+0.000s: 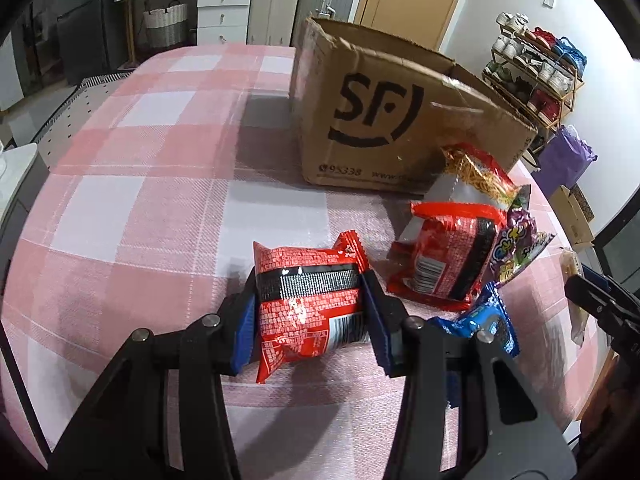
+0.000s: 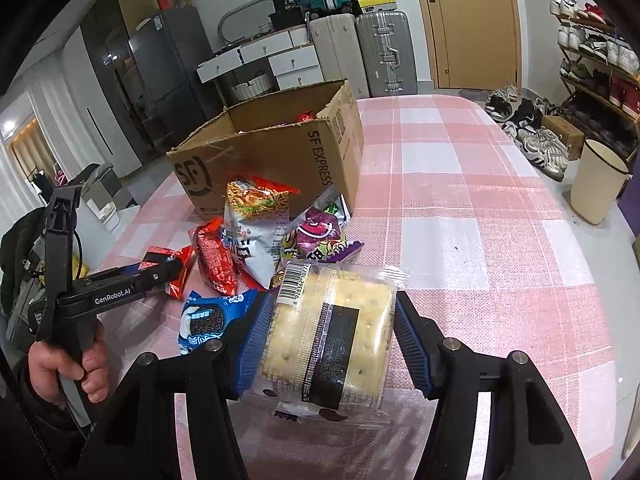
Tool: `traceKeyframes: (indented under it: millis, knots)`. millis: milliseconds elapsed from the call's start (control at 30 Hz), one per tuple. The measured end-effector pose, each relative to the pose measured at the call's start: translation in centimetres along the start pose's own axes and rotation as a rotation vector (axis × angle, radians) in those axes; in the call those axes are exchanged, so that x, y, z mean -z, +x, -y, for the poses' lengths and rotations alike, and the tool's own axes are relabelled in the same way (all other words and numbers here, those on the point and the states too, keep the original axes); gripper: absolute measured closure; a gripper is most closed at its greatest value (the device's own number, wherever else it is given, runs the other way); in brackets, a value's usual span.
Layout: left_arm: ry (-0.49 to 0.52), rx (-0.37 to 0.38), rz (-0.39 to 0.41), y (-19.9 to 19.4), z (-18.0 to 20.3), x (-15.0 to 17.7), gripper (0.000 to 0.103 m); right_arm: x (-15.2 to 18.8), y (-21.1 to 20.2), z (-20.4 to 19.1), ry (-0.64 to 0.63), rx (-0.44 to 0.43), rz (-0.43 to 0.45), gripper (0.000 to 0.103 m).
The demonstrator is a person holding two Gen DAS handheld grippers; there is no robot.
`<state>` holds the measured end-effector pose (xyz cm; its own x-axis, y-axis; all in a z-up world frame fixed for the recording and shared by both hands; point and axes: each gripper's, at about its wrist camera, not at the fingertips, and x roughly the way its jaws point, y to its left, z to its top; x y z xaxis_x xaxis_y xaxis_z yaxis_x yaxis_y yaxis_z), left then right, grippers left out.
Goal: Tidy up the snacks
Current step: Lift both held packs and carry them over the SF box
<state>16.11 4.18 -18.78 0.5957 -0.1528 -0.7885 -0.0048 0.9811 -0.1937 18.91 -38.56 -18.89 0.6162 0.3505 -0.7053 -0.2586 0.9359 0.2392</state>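
Observation:
My left gripper (image 1: 310,282) is shut on a red snack packet (image 1: 308,308), its blue pads pressing both sides just above the pink checked table (image 1: 160,160). The right wrist view shows this left gripper (image 2: 170,276) at the left, held by a person's hand (image 2: 68,364). My right gripper (image 2: 332,304) is shut on a clear packet of crackers (image 2: 332,340). An open SF cardboard box (image 1: 380,120) (image 2: 272,152) stands behind a pile of snacks: a second red packet (image 1: 448,256), a noodle-snack bag (image 2: 256,220), a purple packet (image 2: 320,236) and a blue Oreo packet (image 2: 208,320).
The checked cloth (image 2: 480,220) stretches bare to the right of the box. Off the table stand suitcases (image 2: 384,52), white drawers (image 2: 296,64), a wooden door (image 2: 472,20), a shoe rack (image 2: 600,72) and a beige bin (image 2: 596,180).

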Motion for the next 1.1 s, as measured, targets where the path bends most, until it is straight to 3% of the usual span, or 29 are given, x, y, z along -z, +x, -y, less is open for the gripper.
traceKeyframes:
  millis: [500, 1100]
  knots:
    - [0.039, -0.021, 0.095, -5.3, 0.6, -1.3, 0.059, -1.7, -2.7, -1.3, -0.030, -0.016, 0.070, 0.043]
    - [0.102, 0.019, 0.179, -10.9, 2.1, -6.7, 0.059, -6.8, -6.5, -2.3, -0.052, -0.066, 0.177, 0.043]
